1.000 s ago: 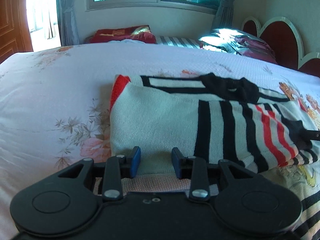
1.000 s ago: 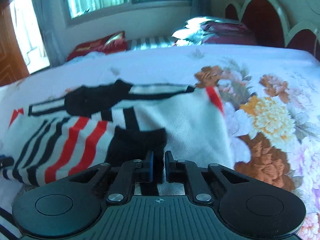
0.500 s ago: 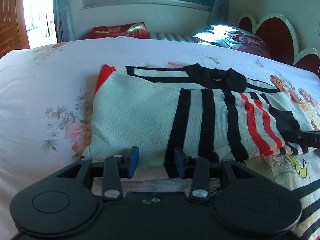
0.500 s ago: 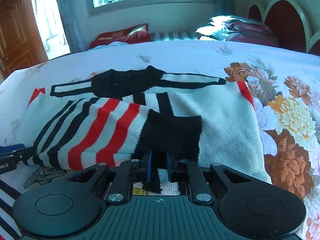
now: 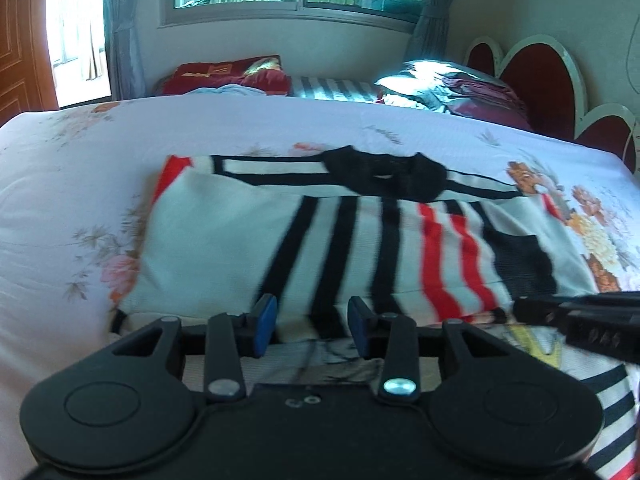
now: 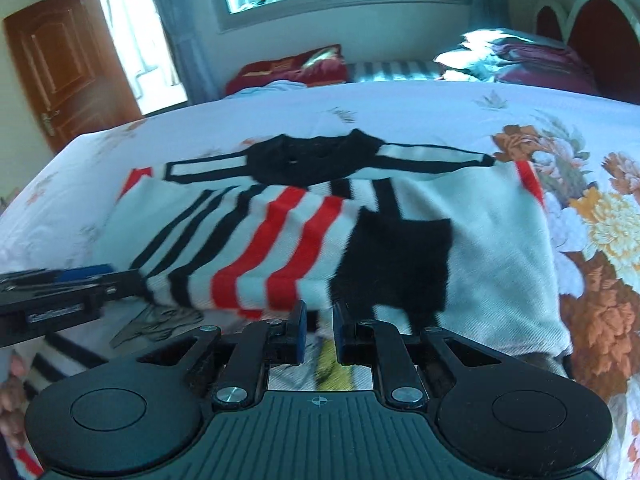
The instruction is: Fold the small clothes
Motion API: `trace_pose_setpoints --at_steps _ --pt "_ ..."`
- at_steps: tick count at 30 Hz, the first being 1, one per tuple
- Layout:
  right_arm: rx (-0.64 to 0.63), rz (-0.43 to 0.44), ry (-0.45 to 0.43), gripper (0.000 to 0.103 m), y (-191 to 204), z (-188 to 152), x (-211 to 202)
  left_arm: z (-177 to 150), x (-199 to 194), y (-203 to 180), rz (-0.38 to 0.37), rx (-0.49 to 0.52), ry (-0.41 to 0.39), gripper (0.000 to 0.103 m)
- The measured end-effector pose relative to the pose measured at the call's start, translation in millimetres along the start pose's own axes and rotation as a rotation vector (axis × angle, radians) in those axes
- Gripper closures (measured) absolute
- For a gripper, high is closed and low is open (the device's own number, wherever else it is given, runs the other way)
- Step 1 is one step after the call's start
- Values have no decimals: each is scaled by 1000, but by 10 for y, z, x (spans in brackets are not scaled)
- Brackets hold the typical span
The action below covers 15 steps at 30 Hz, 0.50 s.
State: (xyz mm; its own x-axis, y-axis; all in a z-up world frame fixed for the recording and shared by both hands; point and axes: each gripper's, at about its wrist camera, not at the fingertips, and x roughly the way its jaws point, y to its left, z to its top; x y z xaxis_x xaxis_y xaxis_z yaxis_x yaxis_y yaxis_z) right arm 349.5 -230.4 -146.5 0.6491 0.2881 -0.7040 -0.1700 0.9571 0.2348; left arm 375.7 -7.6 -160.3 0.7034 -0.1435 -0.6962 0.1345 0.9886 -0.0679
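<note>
A small white sweater [image 5: 240, 248] with black and red stripes and a black collar lies on the bed, its sleeve folded across the body. It also shows in the right wrist view [image 6: 492, 248]. My left gripper [image 5: 312, 322] is open and empty, just short of the sweater's near edge. My right gripper [image 6: 319, 330] has its jaws slightly apart and holds nothing, just before the near edge by the black cuff [image 6: 396, 264]. Each gripper shows at the edge of the other's view.
The bed [image 5: 80, 184] has a floral sheet. Red and dark pillows [image 5: 228, 74] and a pile of bedding [image 5: 460, 88] lie at the far side by the headboard [image 5: 536, 68]. A second striped printed garment [image 5: 560, 364] lies under my grippers.
The right gripper has opened and let go of the sweater's sleeve. Both grippers have pulled back and risen, so the sweater sits farther off. The left gripper has shifted right along the near edge.
</note>
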Motion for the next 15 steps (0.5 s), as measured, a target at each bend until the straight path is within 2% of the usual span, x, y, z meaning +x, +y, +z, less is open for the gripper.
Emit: trace_pose_setpoints --at_steps 7,12,15 --pt "-50 45 44 89 69 -146 7 -168 51 -268 1 38 48 65" --pt "-95 59 71 89 14 -269 -1 -328 80 -292 56 73 80 62" --pt "-125 18 62 89 -26 -316 -52 -365 47 -261 79 81 78 60"
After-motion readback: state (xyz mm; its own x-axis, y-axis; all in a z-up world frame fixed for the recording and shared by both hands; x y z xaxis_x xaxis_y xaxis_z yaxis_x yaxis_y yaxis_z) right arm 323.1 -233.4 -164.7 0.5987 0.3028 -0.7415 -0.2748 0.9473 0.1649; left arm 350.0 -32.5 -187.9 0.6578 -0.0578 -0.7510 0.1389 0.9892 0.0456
